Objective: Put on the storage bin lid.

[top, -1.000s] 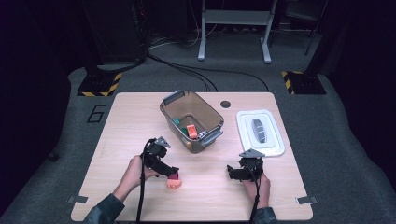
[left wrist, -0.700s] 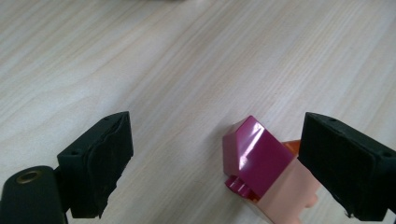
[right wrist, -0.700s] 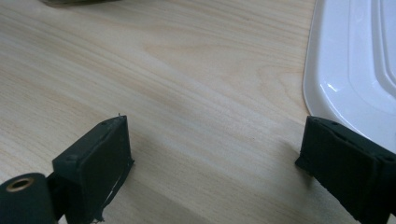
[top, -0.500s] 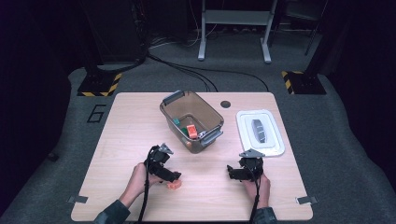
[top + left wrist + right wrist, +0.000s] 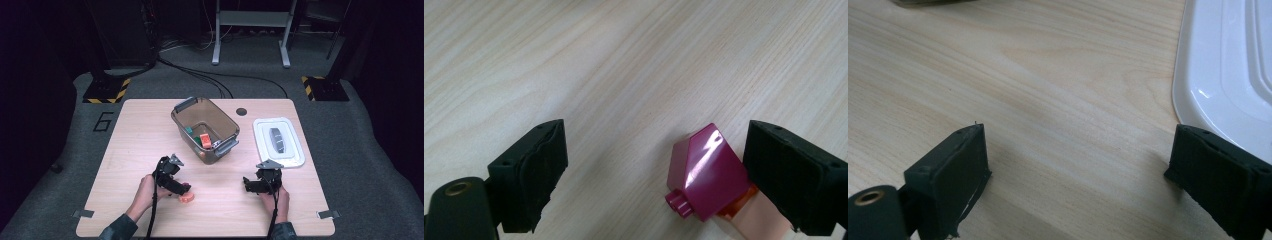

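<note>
Glossy magenta plastic block with a sloped face and a small round stud (image 5: 708, 172) lies on the pale wood-grain table (image 5: 130, 145), near the front edge on the person's left; it sits against a peach-orange plastic piece (image 5: 758, 217) that is partly covered by the block and cut off by the frame edge, shape unclear. In the high view the pair reads as a small pink-and-orange lump (image 5: 186, 195). Left gripper (image 5: 654, 175) low over the table, jaws standing wide: the right-hand pad in its own view is just beside the block, perhaps touching it, contact hard to judge; the other pad stands well apart with bare wood between. No grip on the block. Right gripper (image 5: 1075, 175) over bare table at front right, jaws also wide, nothing between them; the edge of the white plastic lid (image 5: 1228, 75) lies just beside one pad. From above the lid (image 5: 295, 150) has a dark oblong patch in its middle, detail unreadable. Translucent brown plastic bin with grey handles (image 5: 227, 122) at table centre, holding an orange piece and a green one, small and hard to make out. A large "6" marking (image 5: 103, 121) on the grey floor left of the table. Small dark round hole (image 5: 241, 111) in the tabletop behind the bin.
</note>
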